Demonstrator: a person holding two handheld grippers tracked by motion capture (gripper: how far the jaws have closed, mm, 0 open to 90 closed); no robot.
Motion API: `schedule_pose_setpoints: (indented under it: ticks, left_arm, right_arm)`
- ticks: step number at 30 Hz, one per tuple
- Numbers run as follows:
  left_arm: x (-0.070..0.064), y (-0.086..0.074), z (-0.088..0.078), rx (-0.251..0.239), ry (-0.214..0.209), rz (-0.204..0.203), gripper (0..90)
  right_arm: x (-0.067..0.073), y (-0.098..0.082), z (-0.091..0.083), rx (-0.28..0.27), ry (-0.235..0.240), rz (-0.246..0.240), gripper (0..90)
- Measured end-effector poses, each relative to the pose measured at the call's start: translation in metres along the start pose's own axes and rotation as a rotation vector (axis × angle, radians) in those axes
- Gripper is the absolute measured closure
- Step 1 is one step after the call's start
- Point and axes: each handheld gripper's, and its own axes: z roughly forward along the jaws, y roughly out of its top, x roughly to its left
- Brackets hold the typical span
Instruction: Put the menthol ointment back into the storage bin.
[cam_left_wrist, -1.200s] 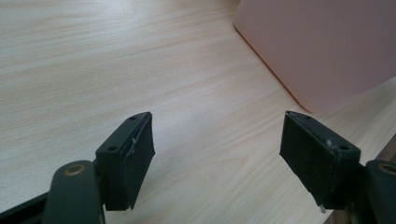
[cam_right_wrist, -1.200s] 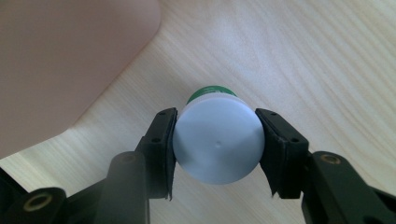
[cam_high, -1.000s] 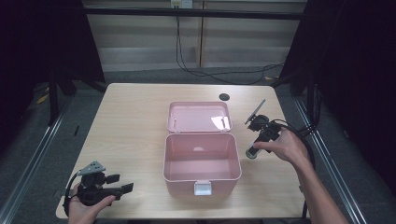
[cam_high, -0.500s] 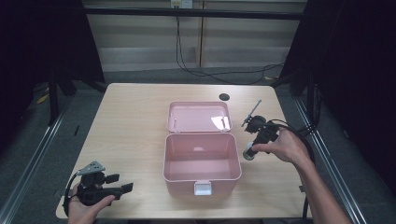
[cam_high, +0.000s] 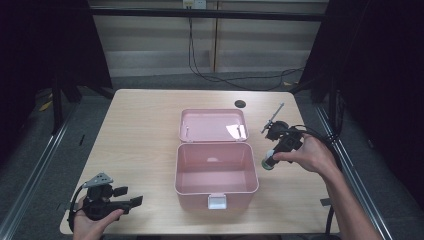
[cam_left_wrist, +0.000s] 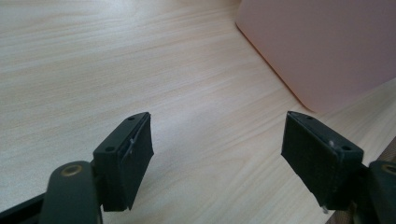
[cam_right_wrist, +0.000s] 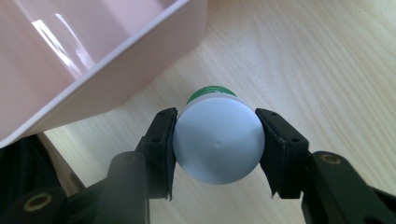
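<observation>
Wooden table (cam_high: 140, 130): pink box (cam_high: 216, 172) open; right hand-held gripper (cam_right_wrist: 217, 140) clamps white bottle (cam_right_wrist: 218, 145); left hand-held gripper (cam_left_wrist: 217, 149) agape.

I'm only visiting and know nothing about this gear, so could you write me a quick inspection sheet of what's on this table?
Surface: wooden table, with a dark round hole.
Job's things: pink box, lid open, inside bare; white-capped bottle.
Clutter: nothing seen.
Grippers: left gripper open, over bare wood; right gripper shut on the bottle beside the box.
Cables: black cable on the floor behind.
Surroundings: dark curtains, metal rails.
</observation>
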Motion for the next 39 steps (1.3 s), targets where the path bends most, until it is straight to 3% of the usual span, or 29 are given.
schedule_pose_setpoints:
  ticks: [14, 25, 32, 39]
  left_arm:
    - [0.0, 0.0, -0.001, -0.004, 0.002, -0.003, 24.7]
    - [-0.001, 0.0, 0.0, -0.001, 0.002, -0.003, 24.7]
    - [0.0, -0.001, -0.001, -0.005, 0.0, 0.0, 24.7]
    - [-0.001, -0.001, -0.001, -0.002, 0.001, -0.002, 24.7]
  right_arm:
    - [0.006, 0.006, -0.032, -0.064, -0.035, -0.027, 51.3]
    - [0.02, 0.018, -0.048, -0.096, -0.03, -0.046, 51.3]
    - [0.031, 0.028, -0.059, -0.106, -0.042, -0.096, 51.3]
    - [0.042, 0.041, -0.058, -0.108, -0.039, -0.149, 51.3]
